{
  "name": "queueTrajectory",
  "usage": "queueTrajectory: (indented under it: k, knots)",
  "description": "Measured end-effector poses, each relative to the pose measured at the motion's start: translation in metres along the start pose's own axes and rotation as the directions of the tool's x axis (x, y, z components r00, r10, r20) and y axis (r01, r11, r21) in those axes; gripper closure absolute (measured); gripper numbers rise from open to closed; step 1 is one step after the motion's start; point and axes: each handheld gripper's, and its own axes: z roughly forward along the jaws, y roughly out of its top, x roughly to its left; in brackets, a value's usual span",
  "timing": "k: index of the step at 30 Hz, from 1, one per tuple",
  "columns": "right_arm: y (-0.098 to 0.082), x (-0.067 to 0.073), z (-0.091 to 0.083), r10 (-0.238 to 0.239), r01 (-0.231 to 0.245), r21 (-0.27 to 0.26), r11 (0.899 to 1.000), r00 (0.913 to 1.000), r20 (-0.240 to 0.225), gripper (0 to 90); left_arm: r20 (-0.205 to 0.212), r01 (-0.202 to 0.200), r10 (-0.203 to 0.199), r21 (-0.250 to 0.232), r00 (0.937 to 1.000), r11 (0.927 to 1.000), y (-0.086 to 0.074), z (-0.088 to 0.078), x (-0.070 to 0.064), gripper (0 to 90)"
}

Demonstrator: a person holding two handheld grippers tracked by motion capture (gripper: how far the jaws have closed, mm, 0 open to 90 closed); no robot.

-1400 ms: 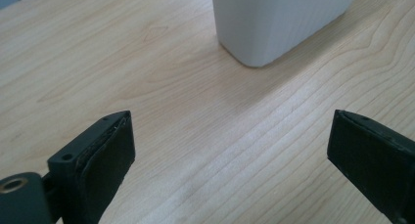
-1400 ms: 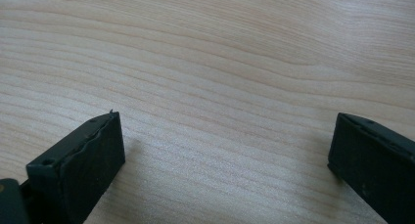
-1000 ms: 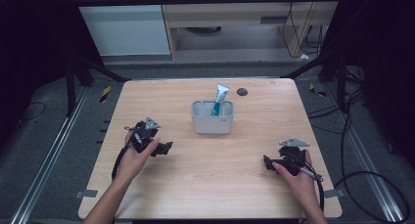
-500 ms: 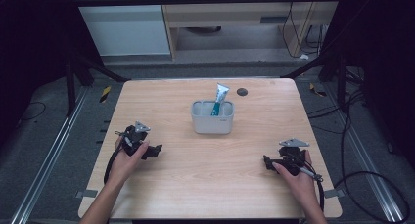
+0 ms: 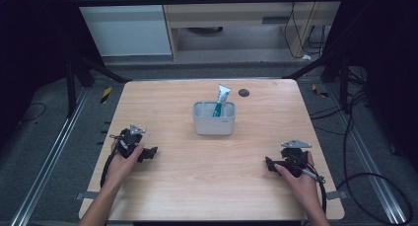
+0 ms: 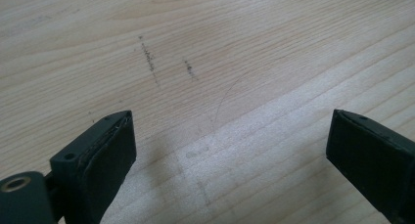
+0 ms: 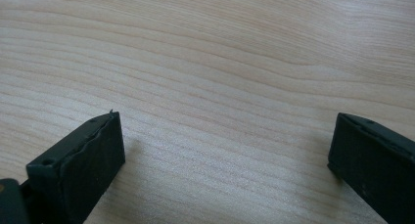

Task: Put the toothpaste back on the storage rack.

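Drawn back toward me, my left gripper (image 5: 150,152) and right gripper (image 5: 269,163) rest with jaws spread, empty; light, squashy tube (image 5: 220,100) in the bin (image 5: 213,125) suits a pinch at its flat crimped end.

the high view looks forward and down from the near side, far enough to take in the whole table (image 5: 207,176). each gripper view sits close above the wood, looking down along its own jaws at bare tabletop, the surface all three share.

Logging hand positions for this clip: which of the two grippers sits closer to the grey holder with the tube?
The left gripper; it lies nearer the grey holder than the right gripper, which rests lower by the table's front-right part.
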Motion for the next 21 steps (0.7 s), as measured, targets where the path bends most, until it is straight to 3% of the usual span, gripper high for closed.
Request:
queueTrajectory:
  k: [12,15,21]
  knots:
    - [0.0,0.0,0.0,0.0,0.0,0.0,1.0,1.0,0.0,0.5,-0.002,0.007,-0.007,0.003,1.0,1.0,-0.004,0.007,0.004,3.8]
    - [0.0,0.0,0.0,0.0,0.0,0.0,1.0,1.0,0.0,0.5,0.013,0.036,-0.036,-0.008,0.9993,0.9993,-0.006,0.009,0.006,2.5]
    - [0.0,0.0,0.0,-0.001,0.001,0.0,1.0,1.0,0.0,0.5,0.031,0.049,-0.048,-0.045,0.9984,0.9978,-0.011,0.011,0.008,0.0]
